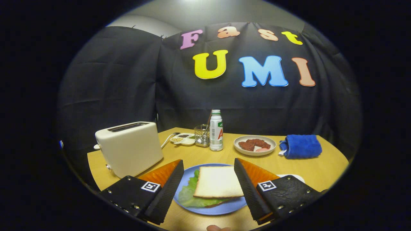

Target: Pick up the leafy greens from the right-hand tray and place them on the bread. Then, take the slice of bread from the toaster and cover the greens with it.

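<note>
The gripper is seen with its fingers spread wide apart and clamped on nothing; the blue plate lies between and just beyond them on the wooden table. On that plate a slice of bread is found lying flat atop the leafy greens, which spill out on the toaster side, and a darker edge of a lower slice appears to show beneath. The stack thus lies as the task sentence wants it; how it came to be so cannot be judged. The top slice is judged light, soft and easily dented, best held lightly by two opposite crust edges; the greens are judged limp, thin and liable to tear or slide, best pinched at a bunched fold, not a loose tip. The toaster stands near the plate on the same side as the greens; its slot is seen only obliquely, and whether bread sits in it cannot be told. A pale tray edge is glimpsed behind the right finger, contents hidden. Farther back stand a bottle, a small wire holder, a divided dish, a bowl of reddish slices and a folded blue towel. The tabletop is smooth, level and hard; the booth is walled closely in dark cloth.
</note>
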